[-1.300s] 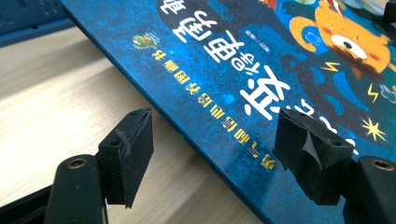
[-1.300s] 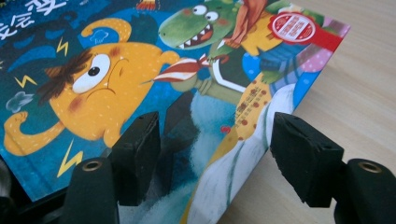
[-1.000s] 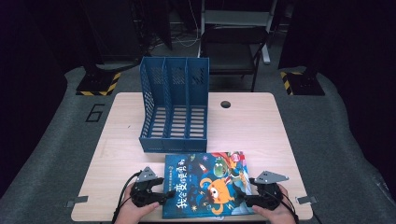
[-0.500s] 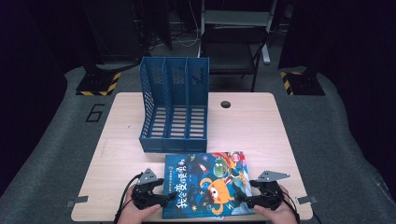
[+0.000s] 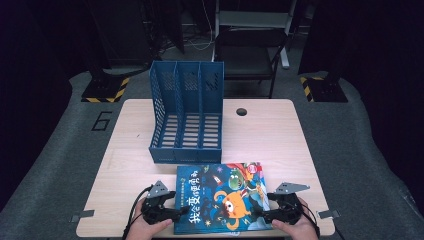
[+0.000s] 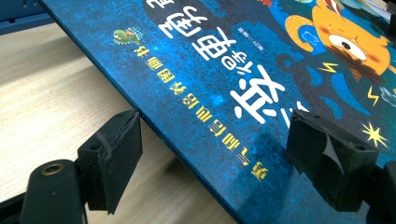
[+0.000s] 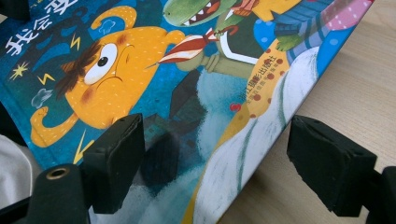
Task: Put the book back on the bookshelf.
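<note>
In the high view the left gripper [image 5: 181, 212] sits at about seven o'clock on the table [image 5: 270, 135], at the left edge of the picture book [image 5: 220, 196]. Its jaws have just been opening and now stand wide apart. In the left gripper view the book's [image 6: 243, 79] left edge runs slantwise between the two pads [image 6: 114, 158]; one pad is beside the edge over bare wood, the other hangs over the cover. Neither presses on it, so the book is straddled, not gripped.

The book lies flat, cover up, at six o'clock on the table, near the front edge. Just beyond it, toward twelve o'clock, stands the blue file rack [image 5: 186, 112] with three slots, its base close to the book's far edge.

At about five o'clock the right gripper [image 5: 261, 216] meets the book's right side. Its jaws too have just been opening and are spread wide. In the right gripper view one pad [image 7: 116, 158] hovers over the cover [image 7: 140, 70], the other over the tabletop just past the book's edge, with nothing clamped.
</note>
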`<action>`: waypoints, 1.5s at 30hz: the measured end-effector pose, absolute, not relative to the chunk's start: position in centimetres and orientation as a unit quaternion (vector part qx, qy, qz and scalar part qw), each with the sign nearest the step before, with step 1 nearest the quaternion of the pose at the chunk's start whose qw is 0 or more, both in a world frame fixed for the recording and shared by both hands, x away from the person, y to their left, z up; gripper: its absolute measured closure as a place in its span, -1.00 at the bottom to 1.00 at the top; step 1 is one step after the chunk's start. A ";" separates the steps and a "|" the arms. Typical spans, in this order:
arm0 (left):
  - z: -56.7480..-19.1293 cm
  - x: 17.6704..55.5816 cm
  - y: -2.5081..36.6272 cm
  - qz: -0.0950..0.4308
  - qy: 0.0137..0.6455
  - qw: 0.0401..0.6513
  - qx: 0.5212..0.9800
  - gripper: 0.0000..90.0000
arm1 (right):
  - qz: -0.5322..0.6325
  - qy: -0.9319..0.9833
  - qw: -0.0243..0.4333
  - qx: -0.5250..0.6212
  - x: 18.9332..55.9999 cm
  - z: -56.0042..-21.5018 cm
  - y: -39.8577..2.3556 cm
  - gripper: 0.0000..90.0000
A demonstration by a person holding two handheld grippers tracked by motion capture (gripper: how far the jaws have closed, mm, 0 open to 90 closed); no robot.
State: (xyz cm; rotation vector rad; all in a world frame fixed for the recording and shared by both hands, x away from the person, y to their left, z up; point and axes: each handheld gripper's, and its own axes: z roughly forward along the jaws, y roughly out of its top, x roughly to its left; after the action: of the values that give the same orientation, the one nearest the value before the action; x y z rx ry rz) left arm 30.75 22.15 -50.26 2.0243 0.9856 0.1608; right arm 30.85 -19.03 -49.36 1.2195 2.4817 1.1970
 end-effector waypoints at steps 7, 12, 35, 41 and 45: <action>-50.2 30.7 22.0 0.070 0.399 0.426 0.809 -0.58 | 0.393 0.824 0.066 0.403 30.8 -49.3 -19.0 -0.58; -50.1 30.7 22.1 0.070 0.399 0.425 0.810 -0.57 | 0.391 0.826 0.071 0.400 30.6 -49.2 -18.8 -0.58; -50.0 31.1 23.4 0.086 0.421 0.432 0.793 -0.54 | 0.395 0.833 0.094 0.376 30.7 -48.7 -17.0 -0.58; -49.9 31.1 24.2 0.090 0.428 0.429 0.790 -0.54 | 0.392 0.839 0.093 0.365 30.9 -48.6 -16.3 -0.58; -49.9 31.2 24.5 0.089 0.431 0.430 0.788 -0.54 | 0.393 0.841 0.087 0.361 31.1 -48.6 -16.0 -0.58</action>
State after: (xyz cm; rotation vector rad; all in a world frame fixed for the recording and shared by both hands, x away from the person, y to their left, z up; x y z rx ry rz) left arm 31.18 24.45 -49.95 1.9677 1.0764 0.2210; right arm 31.13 -16.03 -48.60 1.0747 2.5068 1.1701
